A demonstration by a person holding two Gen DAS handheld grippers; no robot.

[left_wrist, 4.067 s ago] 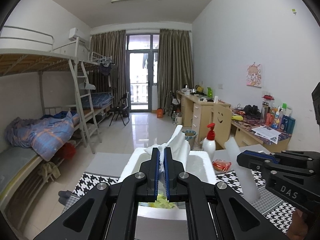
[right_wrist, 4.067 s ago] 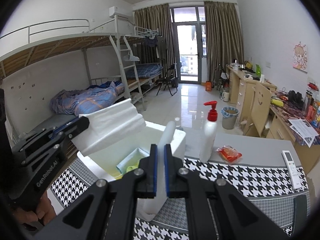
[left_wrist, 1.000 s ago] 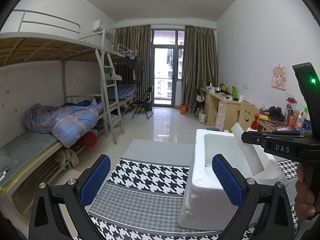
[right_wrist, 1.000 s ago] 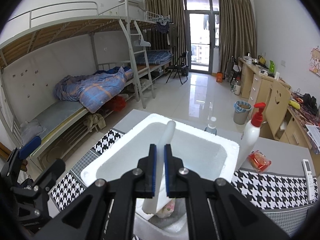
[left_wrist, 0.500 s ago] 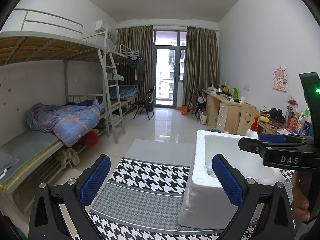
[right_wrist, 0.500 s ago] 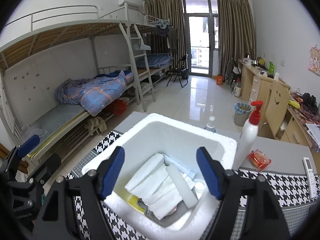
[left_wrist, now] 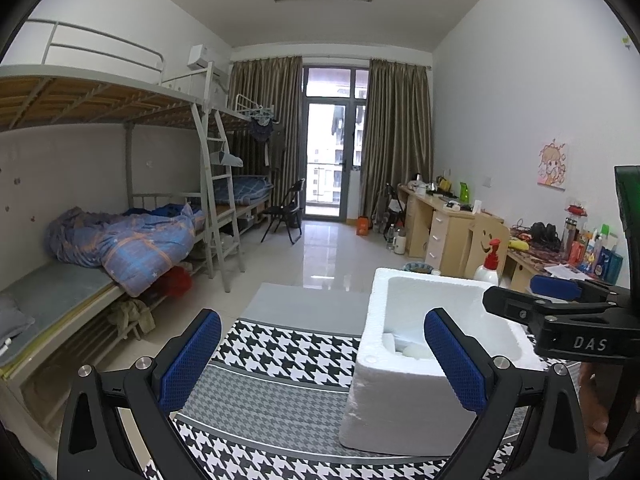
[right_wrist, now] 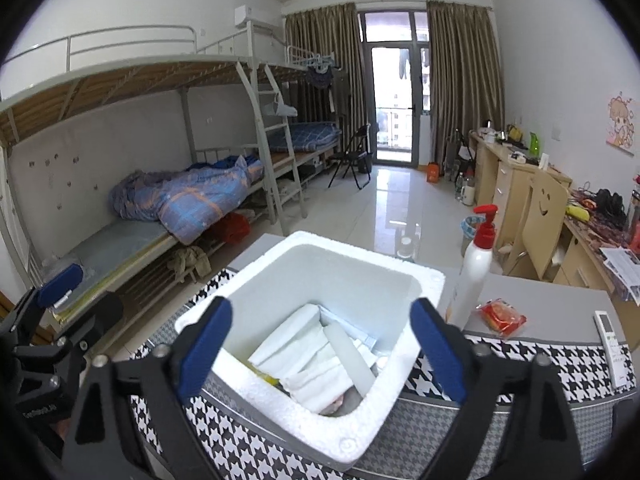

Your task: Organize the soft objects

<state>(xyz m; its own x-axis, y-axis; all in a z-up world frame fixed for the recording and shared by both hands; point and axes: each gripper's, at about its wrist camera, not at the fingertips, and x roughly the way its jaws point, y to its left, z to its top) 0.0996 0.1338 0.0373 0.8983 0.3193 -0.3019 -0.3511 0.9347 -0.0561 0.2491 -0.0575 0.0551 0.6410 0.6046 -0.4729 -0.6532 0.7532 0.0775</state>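
White folded cloths (right_wrist: pixel 316 344) and a pale foam strip (right_wrist: pixel 350 356) are lying jumbled inside the open white foam box (right_wrist: pixel 360 256), which is sitting upright on the houndstooth tablecloth (right_wrist: pixel 540 356).

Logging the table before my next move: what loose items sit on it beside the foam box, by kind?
Pump bottle: 1
Red snack packet: 1
Remote control: 1
Total: 3

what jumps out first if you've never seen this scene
The white foam box on the houndstooth cloth, with folded white towels lying inside. The open right gripper hangs over it; a red-capped pump bottle stands beside the box, and bunk beds line the left wall.
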